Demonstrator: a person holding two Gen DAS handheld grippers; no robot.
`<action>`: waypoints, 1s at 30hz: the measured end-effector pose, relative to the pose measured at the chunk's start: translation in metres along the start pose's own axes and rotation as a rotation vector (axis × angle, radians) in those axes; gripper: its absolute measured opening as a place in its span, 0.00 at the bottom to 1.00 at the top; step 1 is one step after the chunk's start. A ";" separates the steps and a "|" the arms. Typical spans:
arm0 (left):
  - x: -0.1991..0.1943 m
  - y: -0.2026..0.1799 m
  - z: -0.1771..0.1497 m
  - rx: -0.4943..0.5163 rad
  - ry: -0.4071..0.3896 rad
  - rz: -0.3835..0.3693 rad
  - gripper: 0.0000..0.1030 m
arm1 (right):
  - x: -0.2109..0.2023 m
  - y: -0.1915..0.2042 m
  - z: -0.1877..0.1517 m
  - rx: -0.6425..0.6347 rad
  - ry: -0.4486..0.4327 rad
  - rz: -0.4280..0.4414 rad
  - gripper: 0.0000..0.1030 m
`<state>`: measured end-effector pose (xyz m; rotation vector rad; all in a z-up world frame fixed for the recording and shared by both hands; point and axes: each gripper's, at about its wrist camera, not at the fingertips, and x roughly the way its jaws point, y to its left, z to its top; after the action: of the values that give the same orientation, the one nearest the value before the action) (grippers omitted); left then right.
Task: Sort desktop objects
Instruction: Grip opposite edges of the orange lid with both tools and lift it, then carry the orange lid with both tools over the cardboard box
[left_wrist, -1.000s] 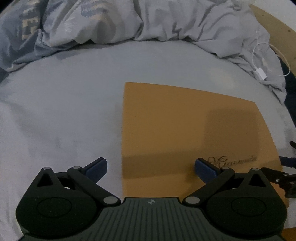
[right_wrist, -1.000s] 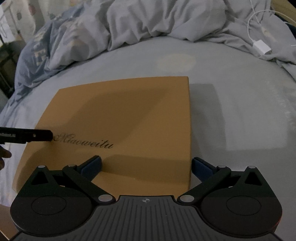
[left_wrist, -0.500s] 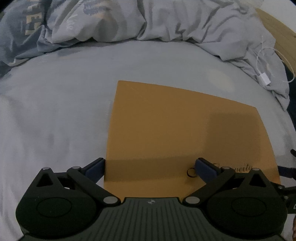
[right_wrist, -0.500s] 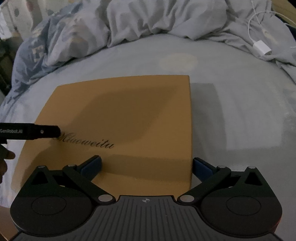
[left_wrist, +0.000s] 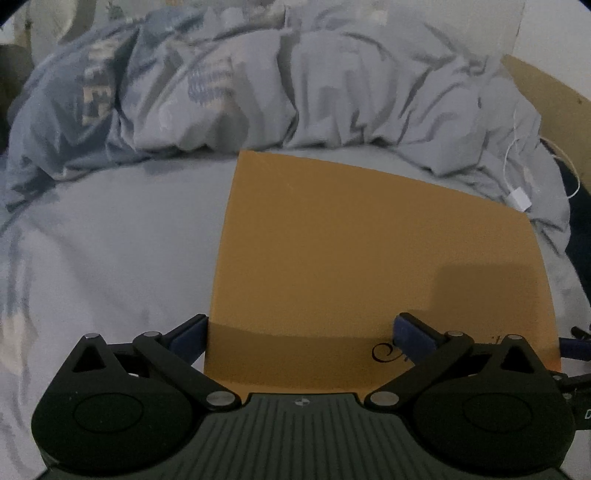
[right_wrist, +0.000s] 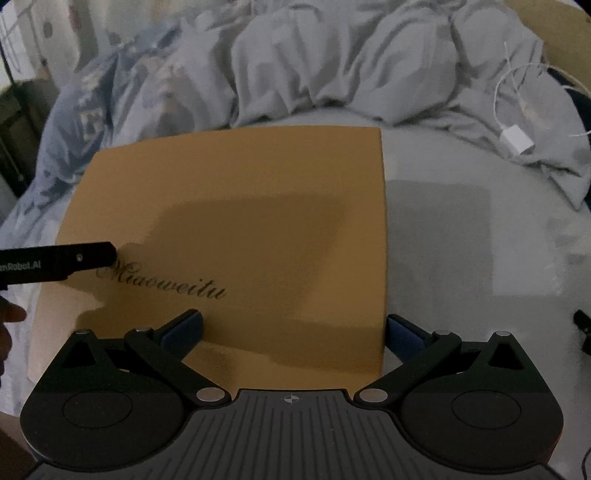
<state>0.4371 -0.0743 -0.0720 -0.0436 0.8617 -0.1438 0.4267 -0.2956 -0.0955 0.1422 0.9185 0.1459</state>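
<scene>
A flat tan cardboard box (left_wrist: 373, 258) with black script lettering lies on a pale grey bed sheet; it also shows in the right wrist view (right_wrist: 236, 236). My left gripper (left_wrist: 301, 336) is open, its blue pads astride the box's near left corner. My right gripper (right_wrist: 293, 332) is open, its pads astride the box's near right corner. The left gripper's black finger (right_wrist: 59, 260) shows over the box's left side in the right wrist view. No gripper holds anything.
A crumpled grey-blue duvet (left_wrist: 258, 92) is piled behind the box. A white charger plug with cable (right_wrist: 517, 142) lies on the duvet at the right, also seen in the left wrist view (left_wrist: 519, 199). A wooden headboard (left_wrist: 546, 96) stands at the far right.
Both grippers have tilted up and moved toward the box, which now looks larger and nearer the duvet. The left gripper has shifted left relative to the box. Both stay open.
</scene>
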 end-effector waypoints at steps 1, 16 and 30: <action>-0.005 -0.001 0.002 0.000 -0.012 0.003 1.00 | -0.006 0.001 0.002 0.000 -0.011 0.002 1.00; -0.108 -0.020 0.024 -0.011 -0.151 0.008 1.00 | -0.118 0.012 0.030 -0.041 -0.151 0.016 1.00; -0.225 -0.046 0.019 -0.012 -0.276 -0.004 1.00 | -0.253 0.028 0.032 -0.085 -0.266 0.016 1.00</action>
<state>0.3023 -0.0879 0.1138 -0.0747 0.5873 -0.1332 0.2993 -0.3176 0.1260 0.0873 0.6453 0.1759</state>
